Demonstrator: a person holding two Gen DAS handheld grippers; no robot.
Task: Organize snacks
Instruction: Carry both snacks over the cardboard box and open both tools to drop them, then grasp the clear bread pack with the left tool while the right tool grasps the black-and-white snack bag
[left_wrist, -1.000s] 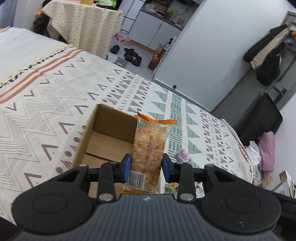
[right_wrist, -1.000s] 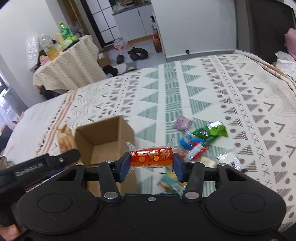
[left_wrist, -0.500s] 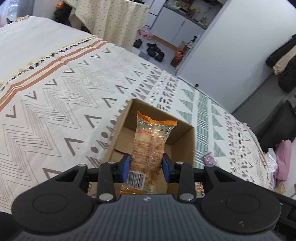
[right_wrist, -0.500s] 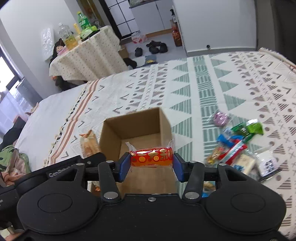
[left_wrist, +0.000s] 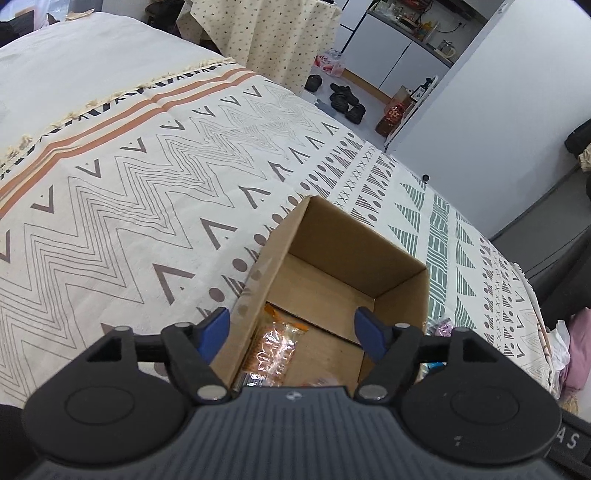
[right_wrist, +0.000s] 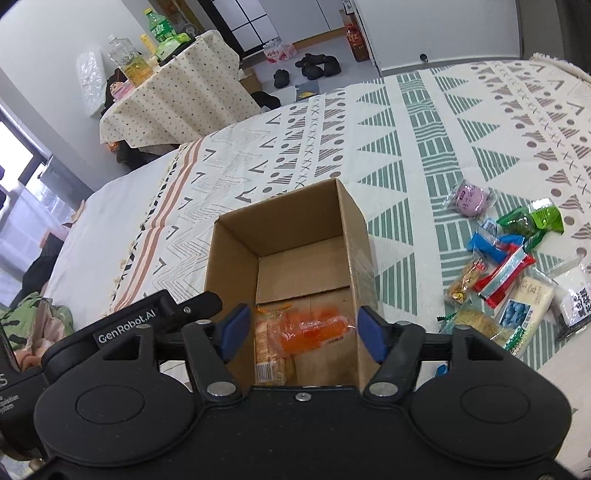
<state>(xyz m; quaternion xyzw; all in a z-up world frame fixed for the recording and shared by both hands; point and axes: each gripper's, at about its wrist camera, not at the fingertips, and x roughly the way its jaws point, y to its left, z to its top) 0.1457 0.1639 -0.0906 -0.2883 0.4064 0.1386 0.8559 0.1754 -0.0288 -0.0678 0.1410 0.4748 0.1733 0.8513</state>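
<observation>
An open cardboard box (left_wrist: 343, 236) stands on the patterned bedspread. My left gripper (left_wrist: 291, 326) hangs over its near left corner, jaws opening, nothing between the blue pads. The long orange snack packet (left_wrist: 275, 350) lies on the box floor below it. My right gripper (right_wrist: 303, 330) is above the same box (right_wrist: 354, 229), jaws also opening and empty. Under it a red-orange wrapped candy (right_wrist: 314, 330), blurred, lies across the orange packet (right_wrist: 267, 350) inside the box.
A pile of several loose snacks (right_wrist: 506, 273) lies on the bedspread (right_wrist: 424, 129) right of the box, with a purple one (right_wrist: 471, 195) and a green one (right_wrist: 532, 219) farthest. The left tool's black body (right_wrist: 147, 321) is close beside my right gripper. A cloth-covered table (right_wrist: 177, 99) stands beyond the bed.
Both grippers came in over the box and opened. The orange packet left the left pads and the red candy left the right pads; both now lie inside the box.
</observation>
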